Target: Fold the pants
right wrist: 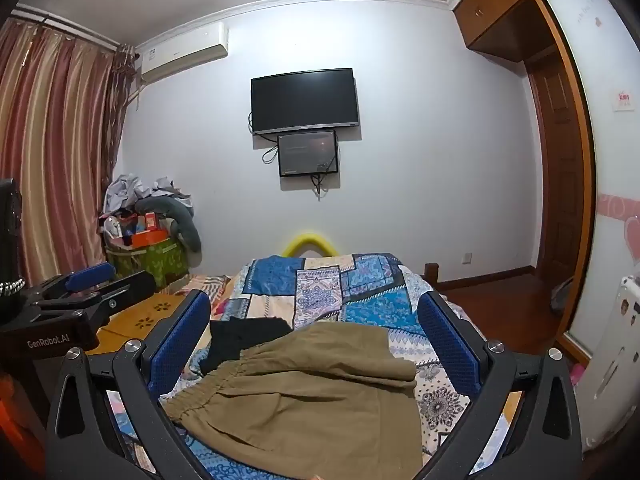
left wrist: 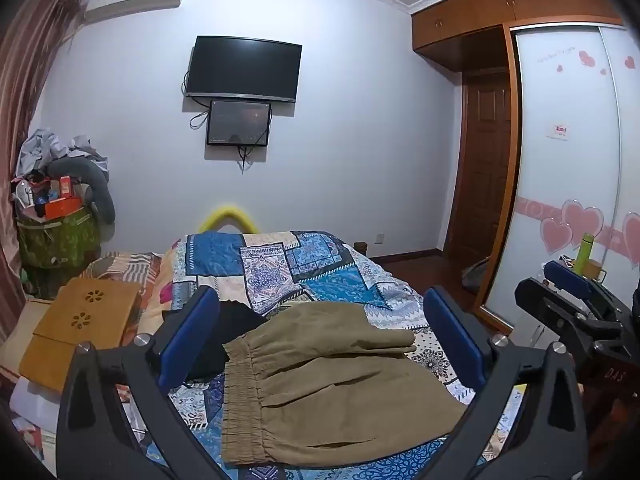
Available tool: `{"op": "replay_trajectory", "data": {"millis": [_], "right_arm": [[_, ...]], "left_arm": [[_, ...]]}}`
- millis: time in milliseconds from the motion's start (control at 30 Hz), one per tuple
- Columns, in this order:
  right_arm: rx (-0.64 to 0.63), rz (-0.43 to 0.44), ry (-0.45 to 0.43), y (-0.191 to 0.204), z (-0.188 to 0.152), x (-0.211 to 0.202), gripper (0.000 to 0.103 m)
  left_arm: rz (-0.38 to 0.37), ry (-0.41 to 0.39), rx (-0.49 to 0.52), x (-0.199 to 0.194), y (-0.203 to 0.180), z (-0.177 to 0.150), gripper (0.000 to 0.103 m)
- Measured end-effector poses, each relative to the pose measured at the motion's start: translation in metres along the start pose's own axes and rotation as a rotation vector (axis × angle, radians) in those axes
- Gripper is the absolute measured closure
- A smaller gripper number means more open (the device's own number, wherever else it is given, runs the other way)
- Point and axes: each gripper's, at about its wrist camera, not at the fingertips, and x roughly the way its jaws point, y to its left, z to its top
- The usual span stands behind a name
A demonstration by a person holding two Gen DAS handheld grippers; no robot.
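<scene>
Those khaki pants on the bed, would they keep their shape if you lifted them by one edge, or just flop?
Probably flop: the khaki pants lie creased on the patchwork quilt, so the cloth looks soft. The gathered elastic waistband seems thicker, likely the firmest place to pinch. Being cloth, they would likely drag and bunch rather than slide cleanly.

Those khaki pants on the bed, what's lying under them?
The khaki pants lie on a blue patchwork bedspread. A black garment pokes out from beneath their waistband side. How far it reaches under them is hidden.
</scene>
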Motion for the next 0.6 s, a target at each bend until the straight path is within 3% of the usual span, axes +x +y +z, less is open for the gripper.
{"op": "replay_trajectory", "data": {"millis": [300, 367, 600], "right_arm": [[0.001, -0.005, 0.009, 0.002, 0.003, 0.002, 0.000], [0.007, -0.006, 0.012, 0.000, 0.003, 0.003, 0.000], [-0.003, -0.016, 0.010, 0.000, 0.000, 0.002, 0.000]], "left_arm": [[0.010, -0.002, -0.002, 0.010, -0.002, -0.015, 0.000], [0.007, 0.003, 0.000, 0.004, -0.001, 0.000, 0.000], [0.012, 0.002, 0.011, 0.005, -0.004, 0.001, 0.000]]}}
